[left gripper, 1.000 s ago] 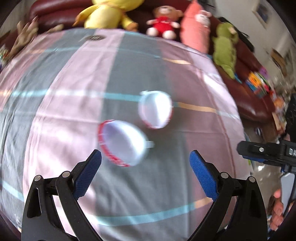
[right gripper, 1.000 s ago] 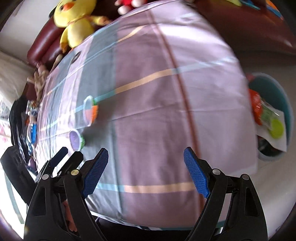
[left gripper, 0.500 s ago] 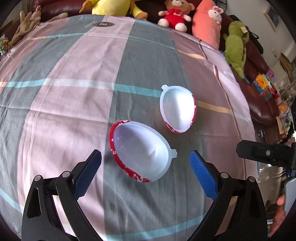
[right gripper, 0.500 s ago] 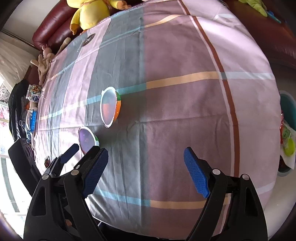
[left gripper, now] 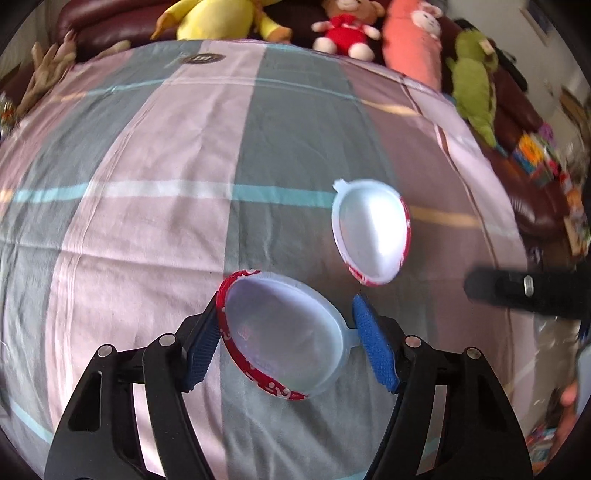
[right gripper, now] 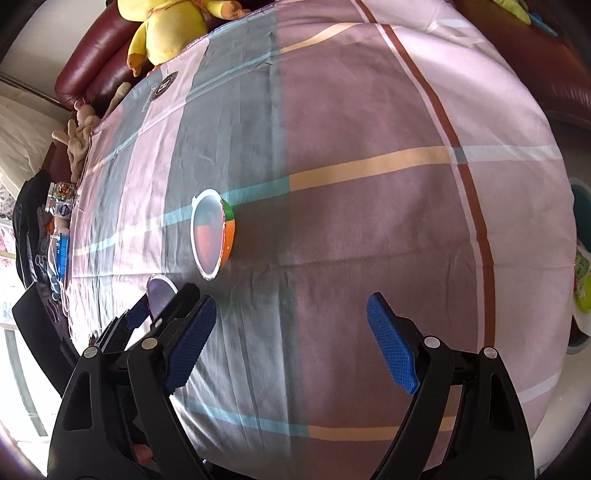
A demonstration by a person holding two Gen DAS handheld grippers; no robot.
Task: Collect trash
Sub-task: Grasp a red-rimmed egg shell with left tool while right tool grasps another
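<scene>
The left gripper (left gripper: 286, 341) has just been closing around the near cup (left gripper: 284, 334), its pads at the rim. A second cup (left gripper: 371, 230) lies beyond it, toward the cloth's (left gripper: 147, 184) right edge.

Between the jaws of our left tongs (left gripper: 286, 314), which have just been closing, the red-rimmed translucent plastic cup (left gripper: 284, 332) lies on its side on the striped fabric sheet (left gripper: 147, 229), a pad touching it on each side. Just ahead and right of these tongs lies the white plastic cup with a red wall (left gripper: 371, 230), apart from the first. Far ahead, beyond the sheet, stands a row of plush toys (left gripper: 345, 26). Our right tongs (right gripper: 291, 306) hang over bare sheet, with both cups to their left.
</scene>
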